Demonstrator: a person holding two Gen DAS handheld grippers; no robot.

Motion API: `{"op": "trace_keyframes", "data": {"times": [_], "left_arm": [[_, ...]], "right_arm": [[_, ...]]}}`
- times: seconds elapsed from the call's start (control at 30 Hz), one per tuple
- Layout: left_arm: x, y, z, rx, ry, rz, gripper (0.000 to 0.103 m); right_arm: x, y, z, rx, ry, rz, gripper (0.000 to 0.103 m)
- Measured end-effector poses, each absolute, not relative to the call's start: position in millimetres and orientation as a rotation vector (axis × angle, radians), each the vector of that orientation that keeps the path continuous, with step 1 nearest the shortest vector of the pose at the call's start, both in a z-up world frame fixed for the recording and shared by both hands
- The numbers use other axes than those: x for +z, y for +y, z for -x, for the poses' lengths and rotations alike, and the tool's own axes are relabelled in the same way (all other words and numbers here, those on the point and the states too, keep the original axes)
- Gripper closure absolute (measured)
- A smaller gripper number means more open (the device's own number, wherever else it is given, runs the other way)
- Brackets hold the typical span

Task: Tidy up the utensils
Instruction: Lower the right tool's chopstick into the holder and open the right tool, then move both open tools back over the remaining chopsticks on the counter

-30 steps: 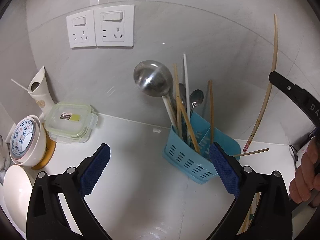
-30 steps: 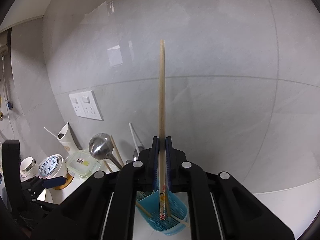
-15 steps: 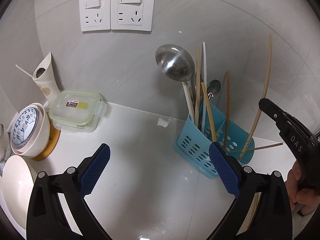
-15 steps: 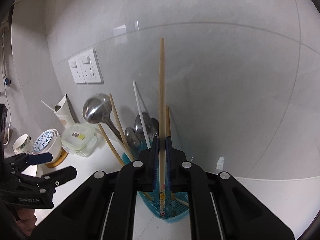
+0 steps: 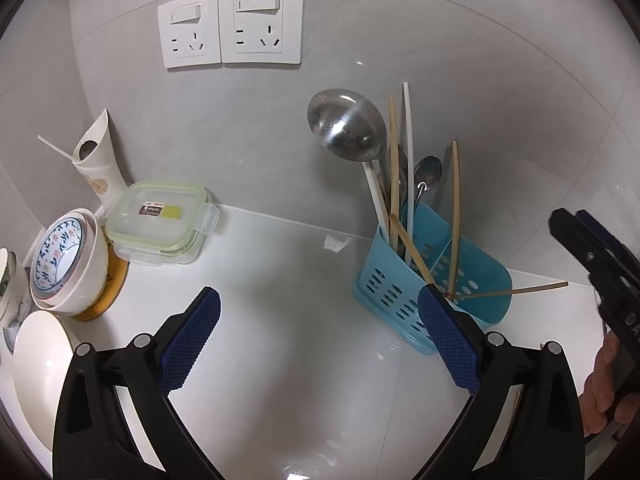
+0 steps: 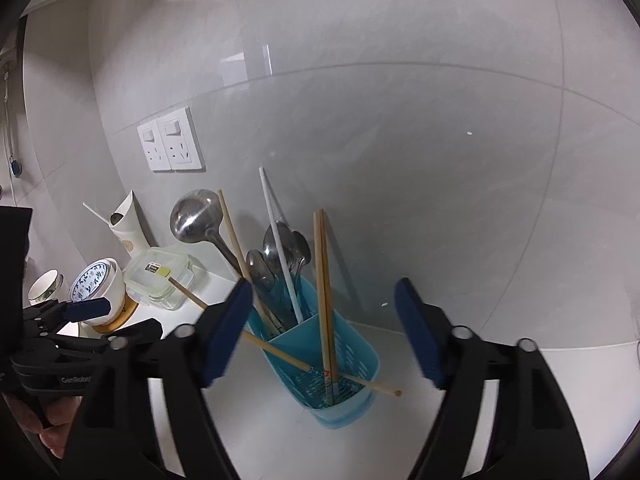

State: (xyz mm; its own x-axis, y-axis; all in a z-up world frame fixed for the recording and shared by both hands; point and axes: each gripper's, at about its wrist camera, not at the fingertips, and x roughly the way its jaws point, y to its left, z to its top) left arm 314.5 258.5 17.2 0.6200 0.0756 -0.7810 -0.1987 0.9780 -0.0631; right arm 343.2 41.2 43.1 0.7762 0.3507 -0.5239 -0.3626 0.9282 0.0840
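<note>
Both grippers are matte black plastic with silver screw heads at the finger joints. The left gripper carries blue, cross-hatched rubber pads; the right gripper has the same blue pads. White lettering marks each black body.

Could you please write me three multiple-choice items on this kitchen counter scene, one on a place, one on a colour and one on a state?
1. Where does the steel ladle stand?
A. In the utensil holder
B. Flat on the counter
C. Inside the lidded container

2. What colour is the utensil holder?
A. Red
B. Blue
C. Black

3. How is the right gripper?
A. Shut on a chopstick
B. Shut on a spoon
C. Open, holding nothing

Answers:
1. A, its handle runs down into the holder's rear compartment.
2. B, its slotted plastic walls are light blue.
3. C, its jaws have just been opening and stand apart, with the chopsticks resting free in the holder.
</note>
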Motion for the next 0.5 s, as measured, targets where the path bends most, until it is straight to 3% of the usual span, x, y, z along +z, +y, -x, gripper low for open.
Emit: {"op": "trace_keyframes", "data": {"times": [0.1,0.5], "left_arm": [[19,256,-313,0.160,0.885,0.152,0.006],[27,229,-303,0.129,0.892,0.113,0.006]], "right_arm": [[49,31,-338,0.362,0.551,0.028,0.008],[50,-22,-310,0.270,0.616,0.054,0.008]]}}
